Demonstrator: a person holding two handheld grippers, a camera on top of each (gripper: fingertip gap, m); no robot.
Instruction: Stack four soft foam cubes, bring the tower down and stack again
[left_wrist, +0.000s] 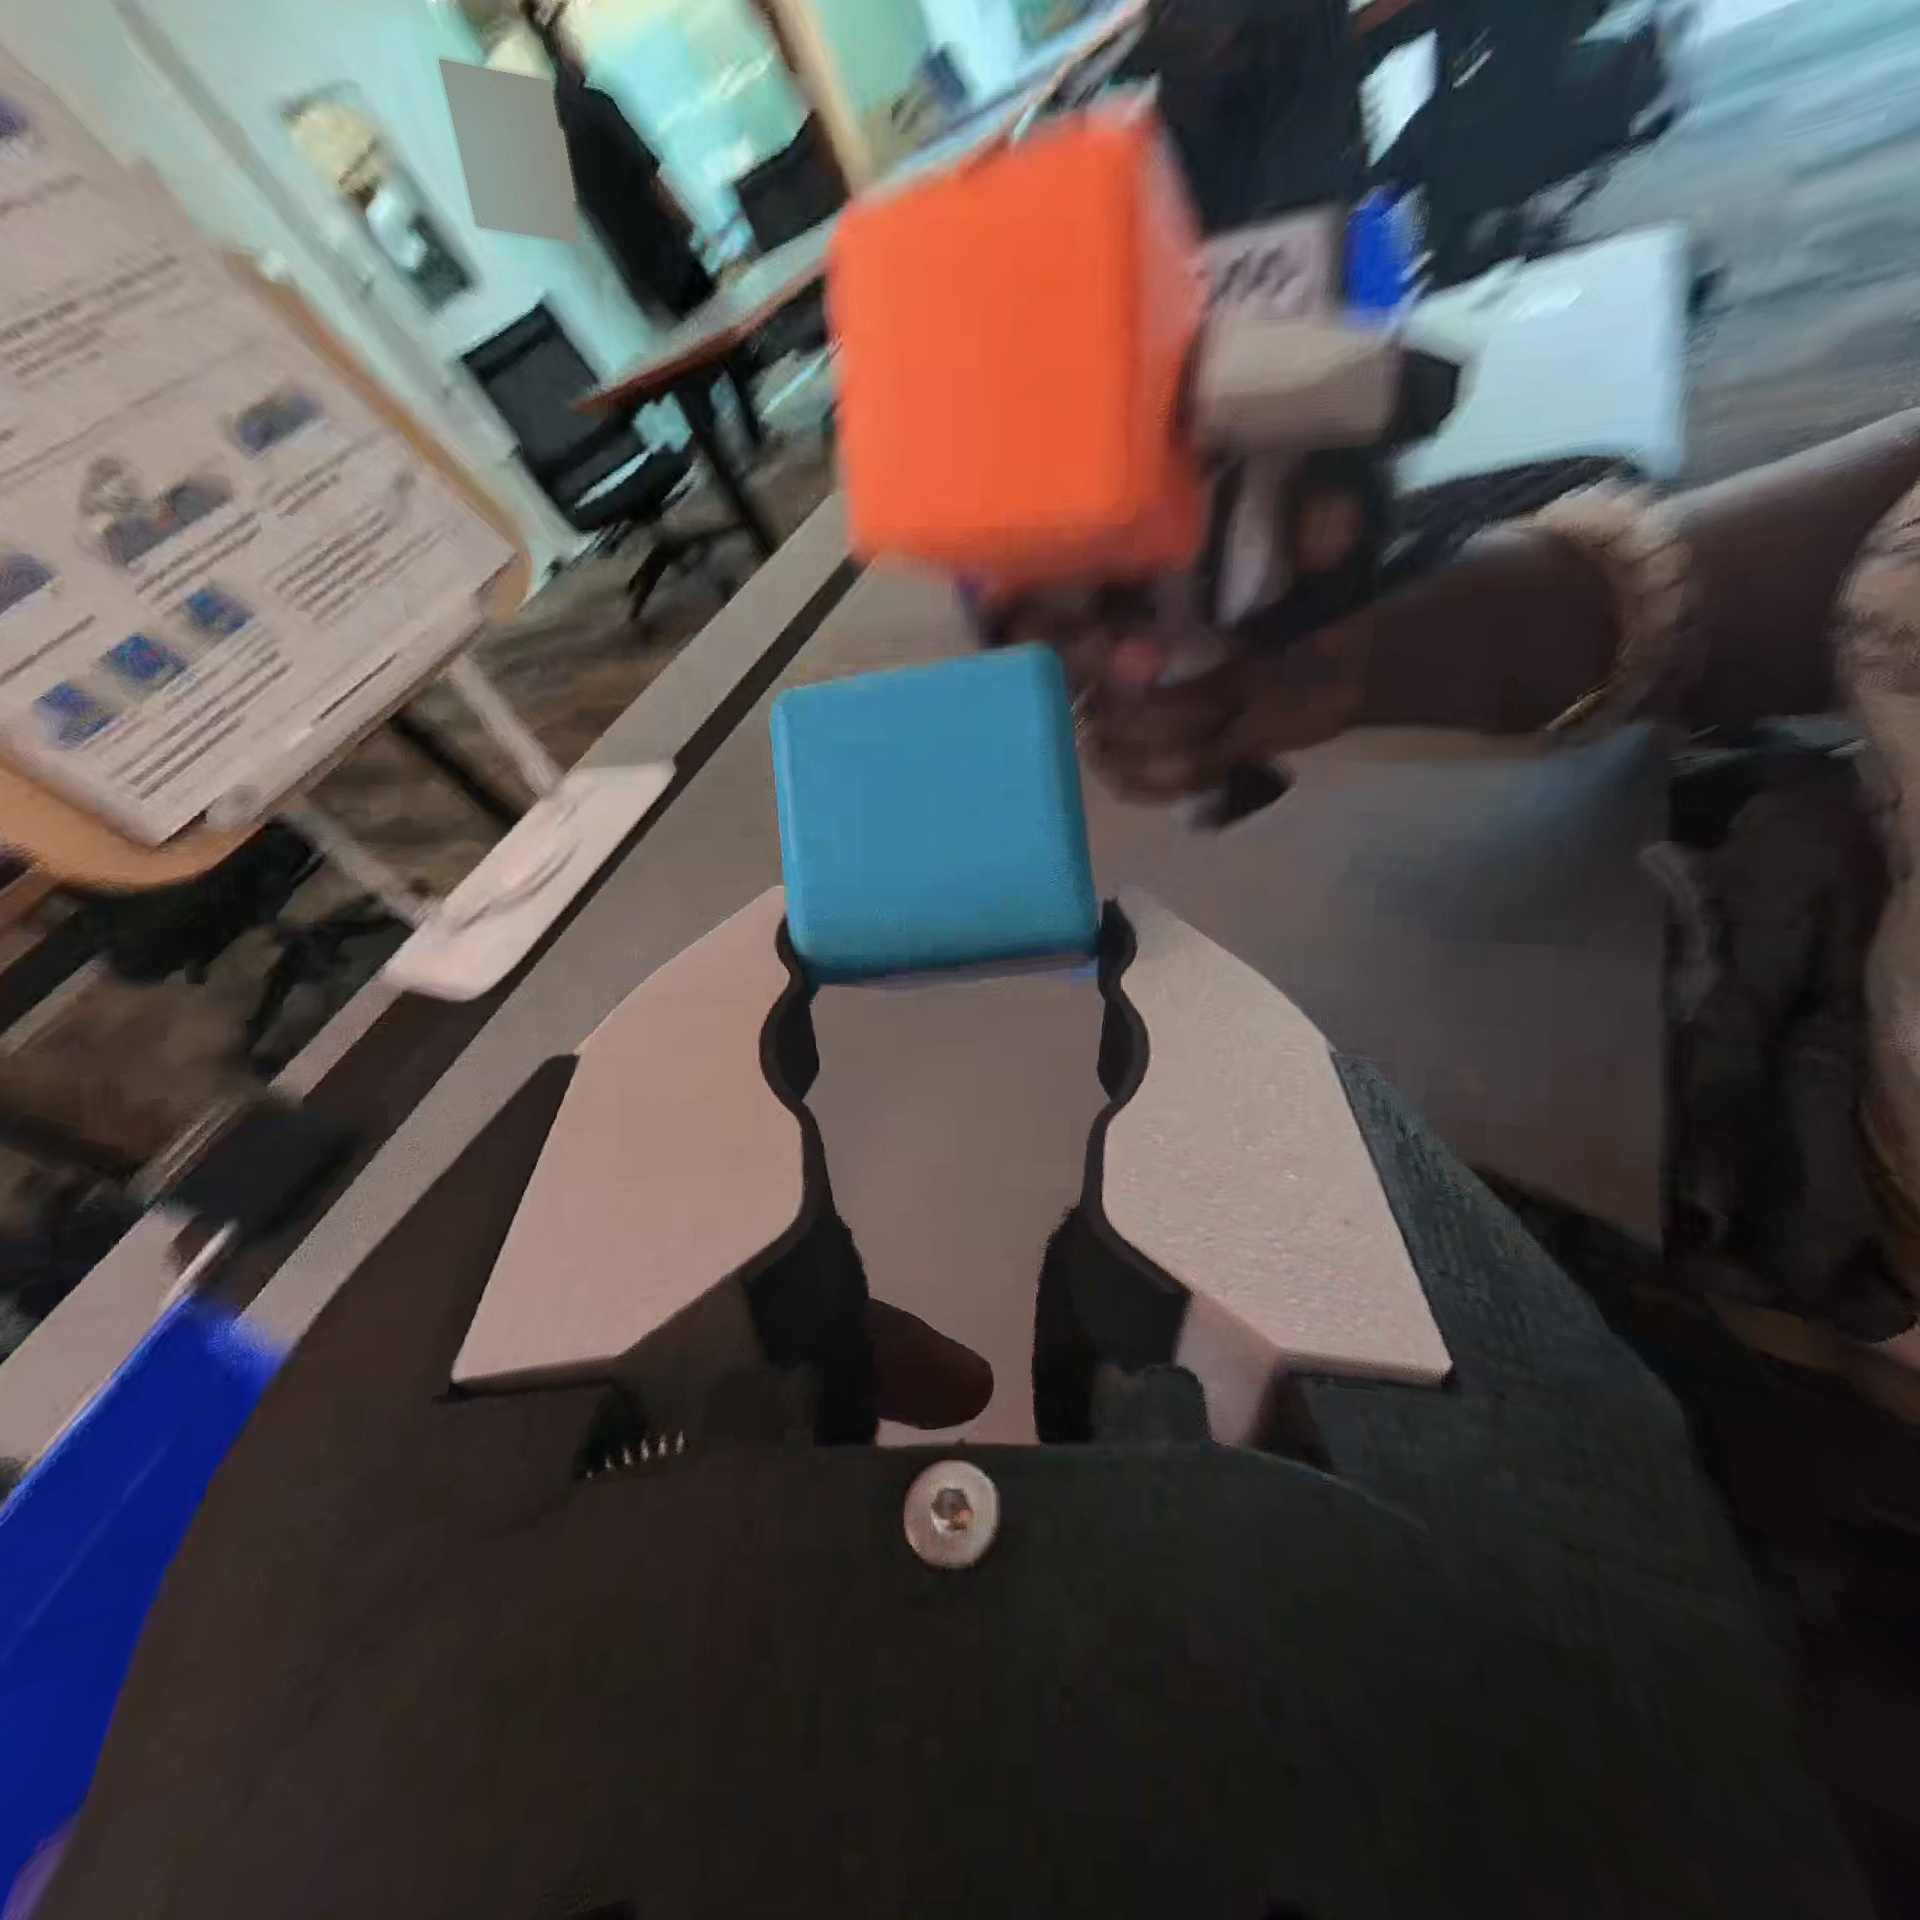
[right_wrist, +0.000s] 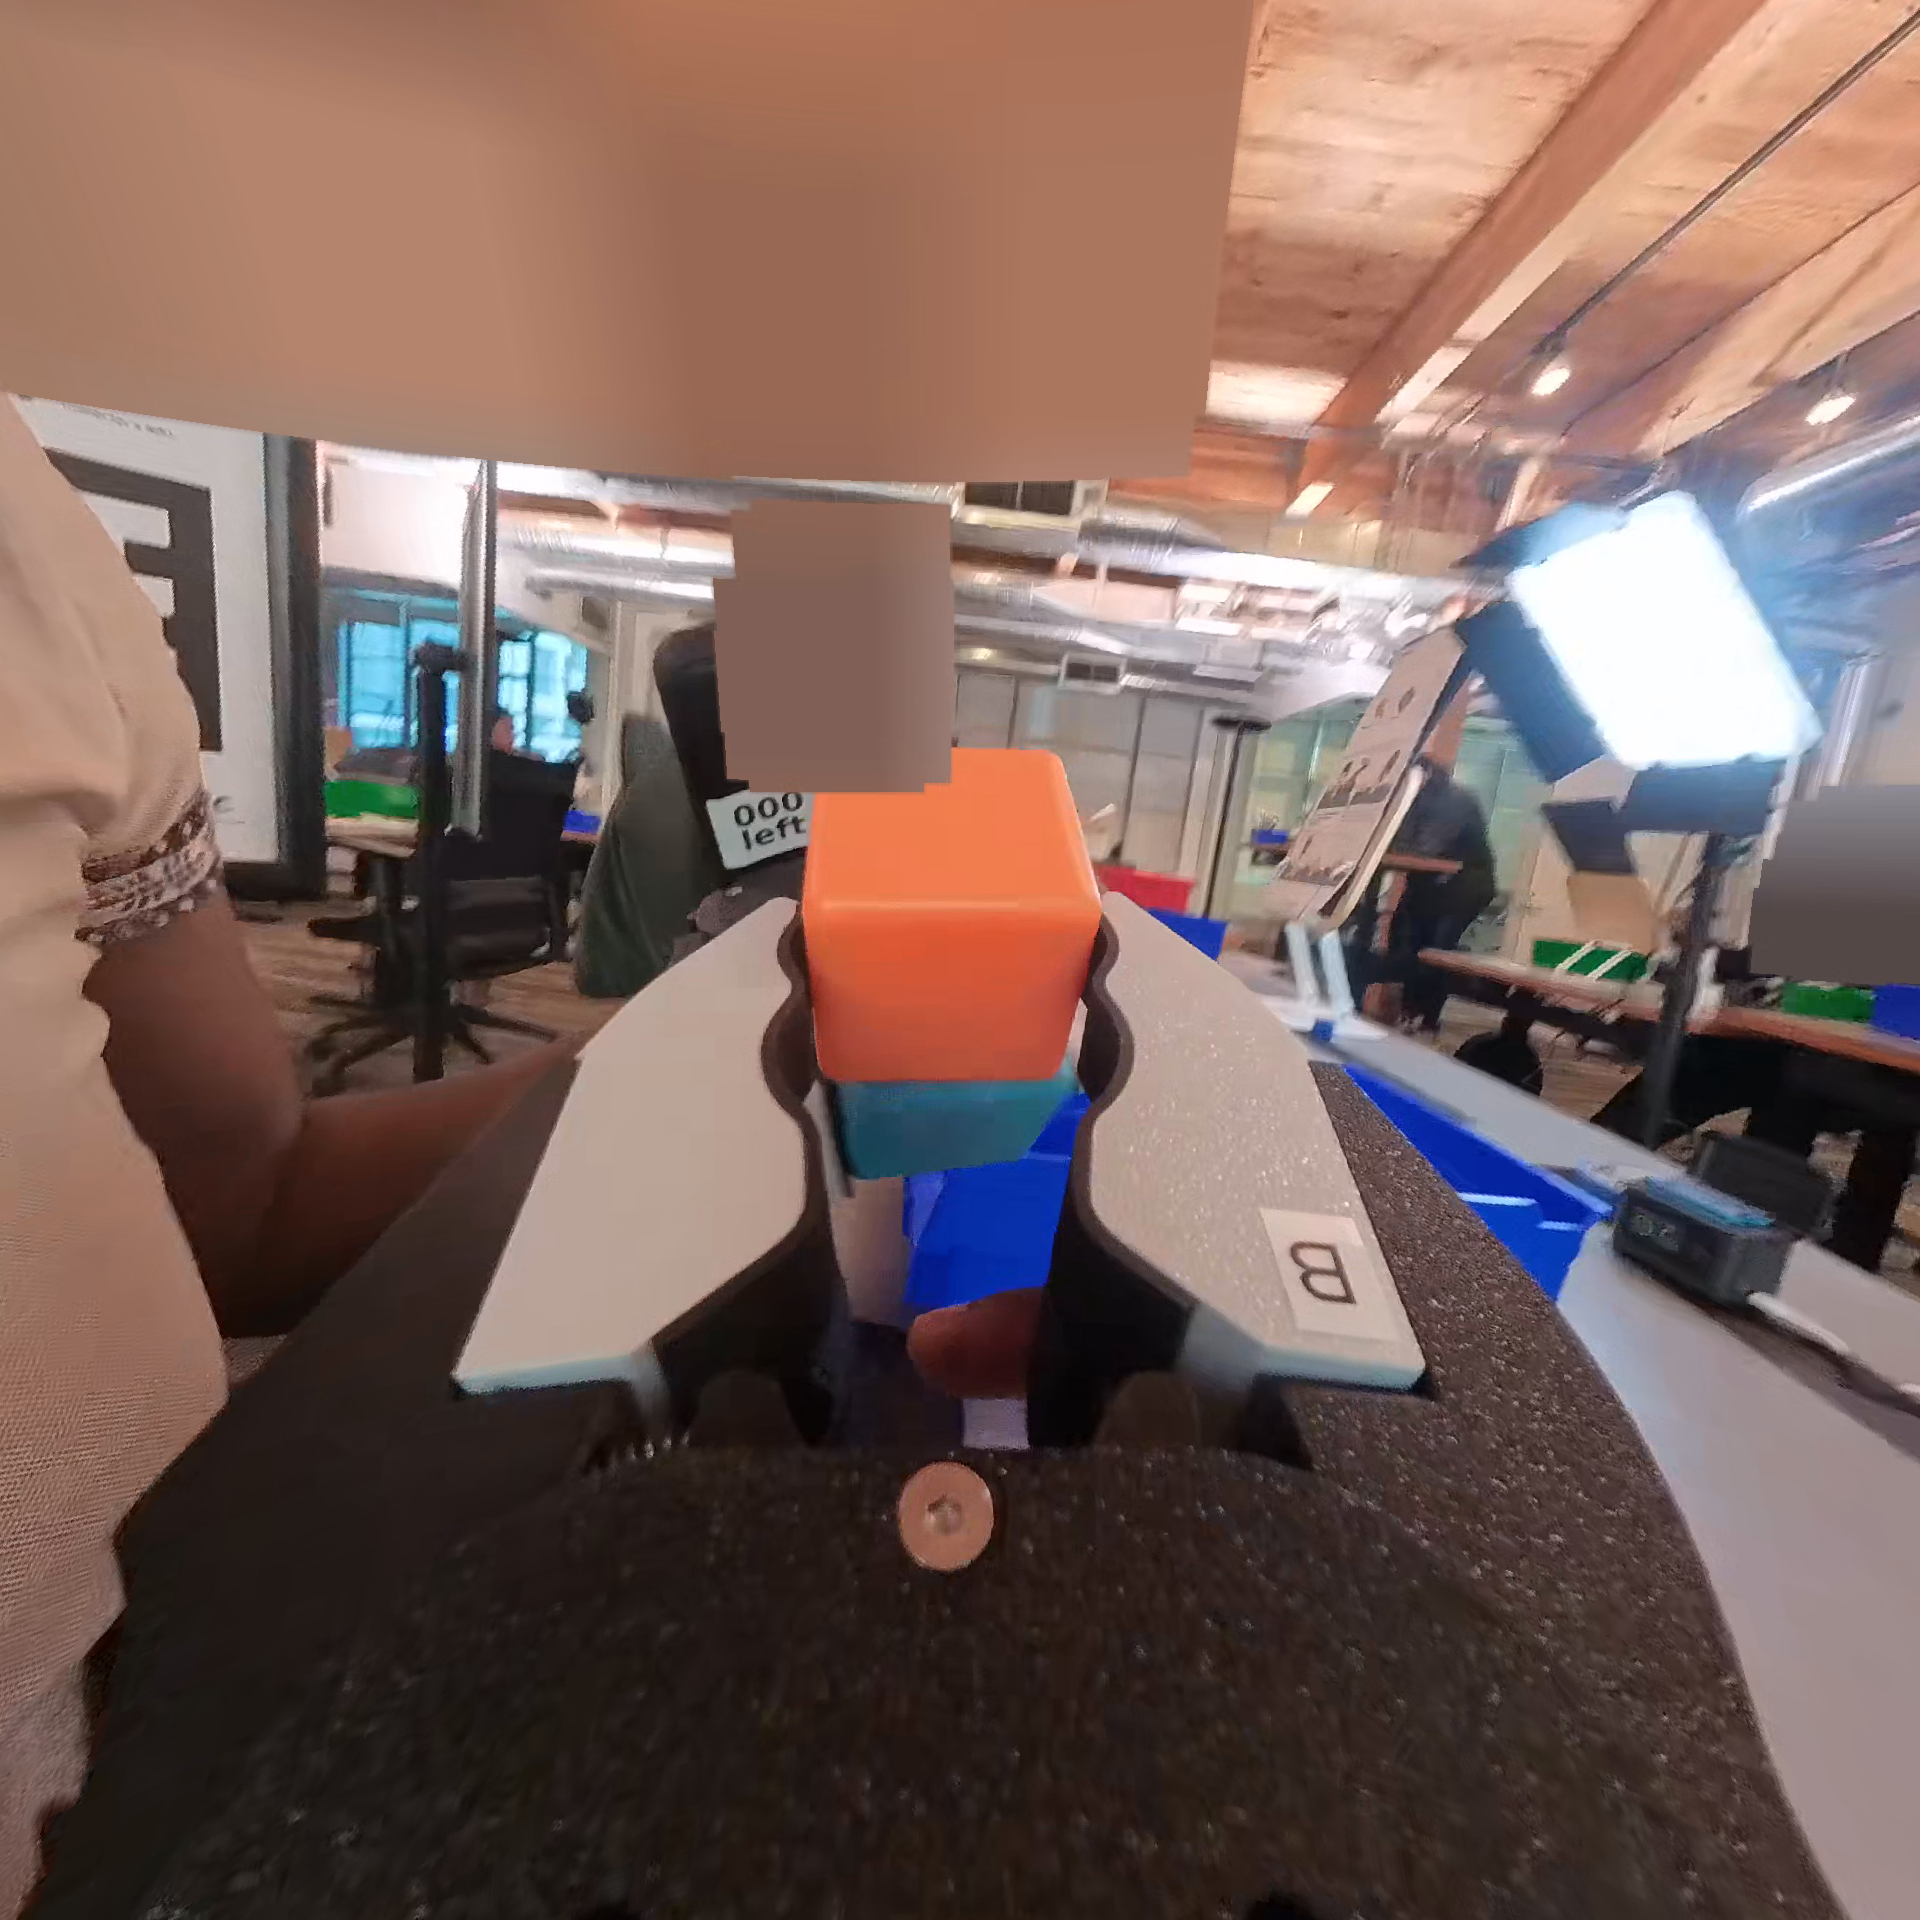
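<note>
**Item: two foam cubes in transit, stacking step**

- Left gripper (left_wrist: 940, 940): fingers closed on the teal soft foam cube (left_wrist: 930, 816) at their tips, held clear above the grey table (left_wrist: 1403, 935).
- Right gripper (right_wrist: 945, 997): fingers pinching the orange soft foam cube (right_wrist: 945, 914), also aloft.
- Relation: in the right wrist view the orange cube sits just above the teal one (right_wrist: 940, 1127); contact cannot be told.
- Blue plastic bin (right_wrist: 1455, 1164): along the table's far edge.
- Step, judged: a stacking phase, both cubes carried. No tower base visible.
- Next move calls for: square alignment, light lowering, gentle release.
</note>
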